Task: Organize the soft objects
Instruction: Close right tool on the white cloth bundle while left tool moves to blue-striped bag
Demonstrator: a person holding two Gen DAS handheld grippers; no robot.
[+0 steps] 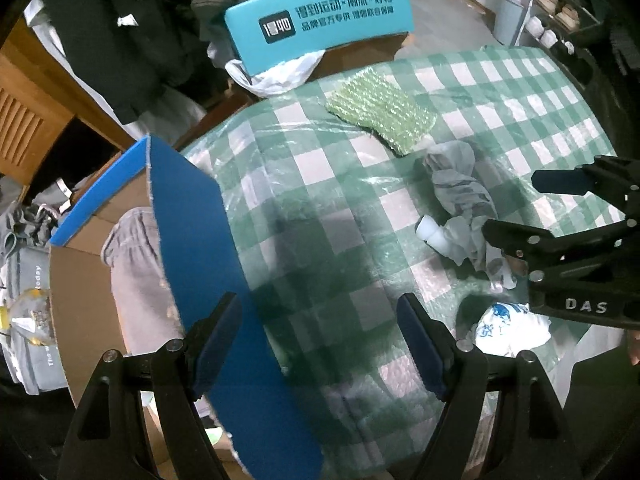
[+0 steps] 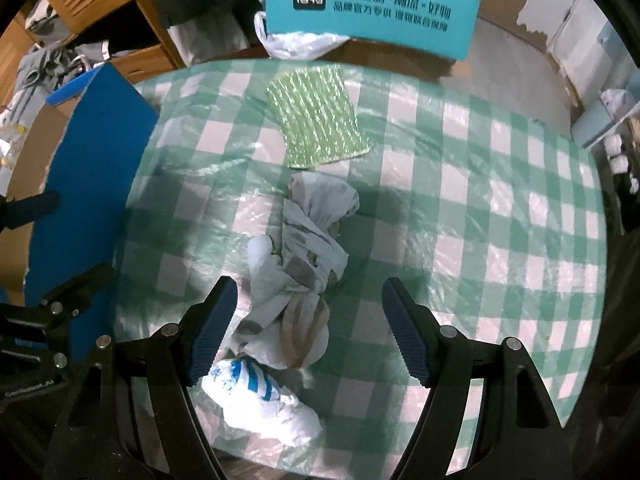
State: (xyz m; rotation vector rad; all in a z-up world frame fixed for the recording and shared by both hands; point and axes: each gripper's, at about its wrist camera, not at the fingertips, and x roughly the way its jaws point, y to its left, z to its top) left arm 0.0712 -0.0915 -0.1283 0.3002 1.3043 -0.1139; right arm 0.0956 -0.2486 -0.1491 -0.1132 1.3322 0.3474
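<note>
**Both pairs of fingers apart over the checked tabletop**

My left gripper (image 1: pixel 320 340) has its fingers spread wide with nothing between them; in the left wrist view they sit at the bottom of the frame, above the edge where the blue flap of the cardboard box (image 1: pixel 208 264) meets the green-and-white checked tabletop (image 1: pixel 520 92). Inside that box, at lower left, lies a pale pinkish-grey cloth (image 1: pixel 132 264).

My right gripper (image 2: pixel 308 332) is also spread wide and grips nothing. In the right wrist view, the crumpled grey-white socks with brown patches (image 2: pixel 308 248) lie in a heap in the centre of the frame, their near end between my two fingers but, as far as I can tell, touching neither. Just below them, at bottom centre, lies a bunched white sock with blue stripes (image 2: pixel 256 392), partly behind my left-side finger. Above the heap, toward the top of the frame, a flat green knitted cloth (image 2: pixel 316 120) lies on the tabletop, close to the heap's far end.

At the top centre, beyond the tabletop's far edge, stands a turquoise box panel with printed Chinese characters (image 2: pixel 372 12), with a white plastic bag (image 2: pixel 296 44) beneath it.
</note>
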